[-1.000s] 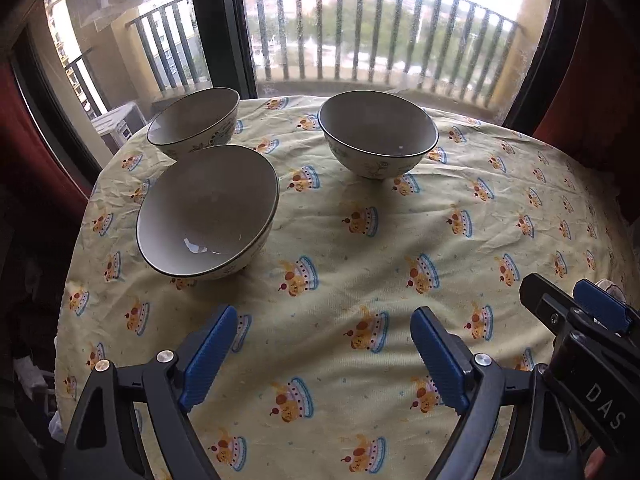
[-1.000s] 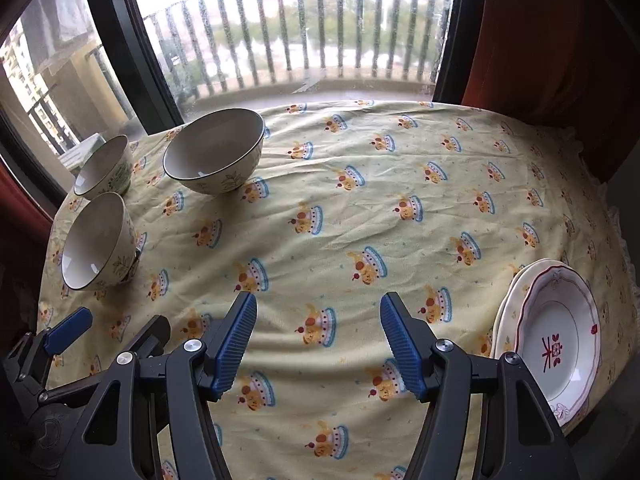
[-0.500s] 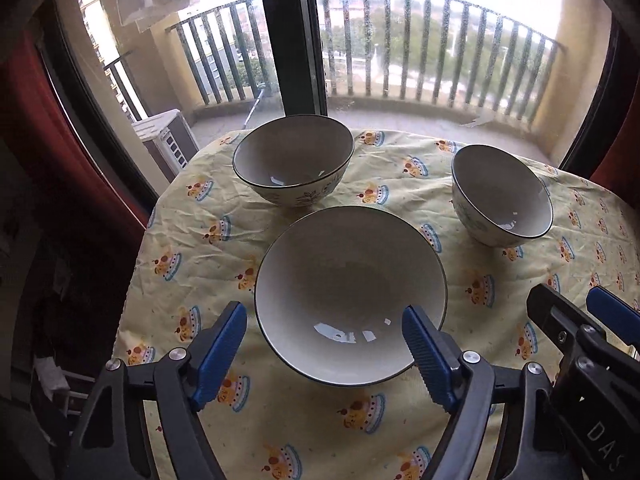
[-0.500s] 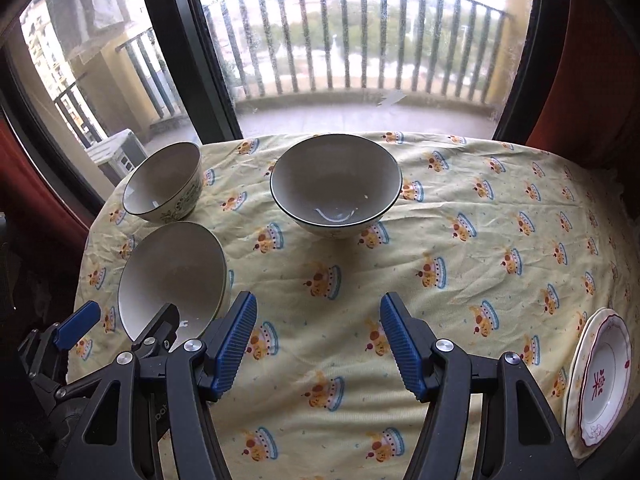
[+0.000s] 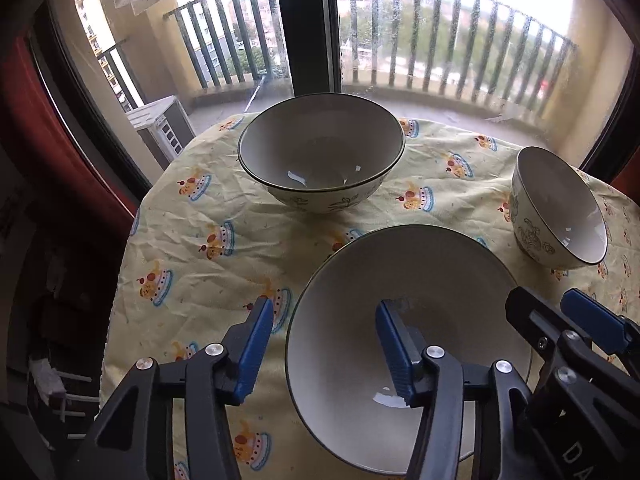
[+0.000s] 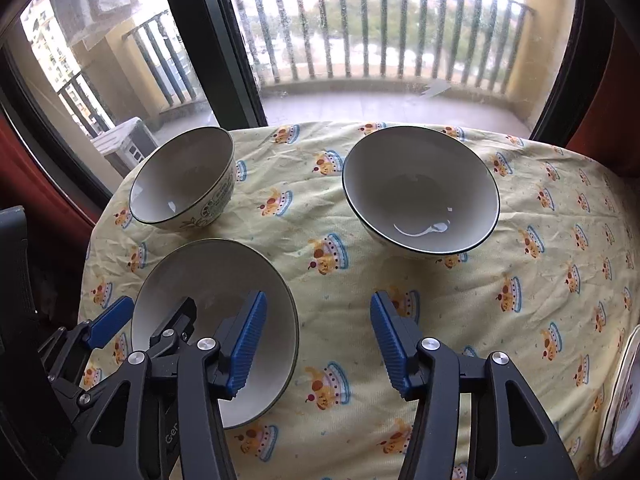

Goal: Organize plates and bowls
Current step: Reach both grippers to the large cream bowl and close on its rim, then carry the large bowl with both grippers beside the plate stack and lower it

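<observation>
Left claw (image 5: 324, 344) half-wide and closing, straddling the left rim of the near bowl (image 5: 440, 280): one pad outside, one pad inside, neither yet pressing. Right claw (image 6: 316, 340) likewise closing, half-wide, over bare cloth (image 6: 400, 272) just right of that bowl, nothing between the pads. Beyond, two more bowls upright on the worktop: far-left bowl (image 6: 184, 180) and far-right bowl (image 6: 420, 188), well apart. Plates (image 6: 622, 396) at the right edge, barely in view. Step in hand, by judgement: gripping the near bowl for stacking. Next move calls for pinching the rim firmly, lifting level, then nesting inside a wider bowl.
</observation>
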`<action>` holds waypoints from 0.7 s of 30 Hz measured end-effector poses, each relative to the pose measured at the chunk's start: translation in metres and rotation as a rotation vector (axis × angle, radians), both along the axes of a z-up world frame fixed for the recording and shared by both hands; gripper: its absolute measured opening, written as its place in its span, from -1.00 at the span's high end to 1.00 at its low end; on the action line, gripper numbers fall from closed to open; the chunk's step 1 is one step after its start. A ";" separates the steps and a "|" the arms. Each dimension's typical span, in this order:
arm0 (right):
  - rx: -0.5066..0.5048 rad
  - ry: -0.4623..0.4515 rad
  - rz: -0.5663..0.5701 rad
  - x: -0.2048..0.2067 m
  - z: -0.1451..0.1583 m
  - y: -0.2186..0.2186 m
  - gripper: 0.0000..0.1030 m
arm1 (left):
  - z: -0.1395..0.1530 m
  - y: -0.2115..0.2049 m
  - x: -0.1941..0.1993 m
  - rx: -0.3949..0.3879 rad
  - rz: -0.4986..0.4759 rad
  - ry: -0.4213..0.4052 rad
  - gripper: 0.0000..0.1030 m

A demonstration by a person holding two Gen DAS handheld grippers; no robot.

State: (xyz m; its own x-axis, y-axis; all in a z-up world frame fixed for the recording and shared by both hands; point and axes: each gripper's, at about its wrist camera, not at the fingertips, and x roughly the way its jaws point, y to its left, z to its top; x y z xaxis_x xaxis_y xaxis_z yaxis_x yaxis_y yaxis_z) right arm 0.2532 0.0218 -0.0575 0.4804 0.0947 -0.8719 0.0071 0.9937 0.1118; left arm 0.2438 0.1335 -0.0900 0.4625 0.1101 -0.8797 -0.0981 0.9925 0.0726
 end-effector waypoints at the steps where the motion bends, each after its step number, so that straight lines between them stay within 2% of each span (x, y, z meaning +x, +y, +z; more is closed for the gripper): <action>1: 0.004 0.013 0.002 0.002 -0.004 0.002 0.08 | -0.002 0.000 0.001 -0.003 0.001 0.006 0.09; 5: -0.006 0.014 0.030 0.008 -0.010 0.013 0.50 | -0.008 0.003 0.003 -0.030 0.001 0.010 0.26; 8: -0.009 0.034 0.038 0.012 -0.015 0.016 0.67 | -0.012 0.004 0.004 -0.047 0.003 0.020 0.34; 13: -0.024 0.030 0.043 0.012 -0.015 0.018 0.69 | -0.012 0.007 0.003 -0.048 0.010 0.021 0.43; 21: -0.037 0.029 0.045 0.005 -0.010 0.016 0.69 | -0.009 0.003 -0.004 -0.071 0.017 0.035 0.44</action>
State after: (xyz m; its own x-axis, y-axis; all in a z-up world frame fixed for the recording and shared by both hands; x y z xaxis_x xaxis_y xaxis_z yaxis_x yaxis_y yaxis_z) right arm 0.2585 0.0375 -0.0675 0.4511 0.0828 -0.8886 -0.0348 0.9966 0.0752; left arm 0.2399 0.1369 -0.0986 0.4300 0.0550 -0.9011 -0.1139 0.9935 0.0062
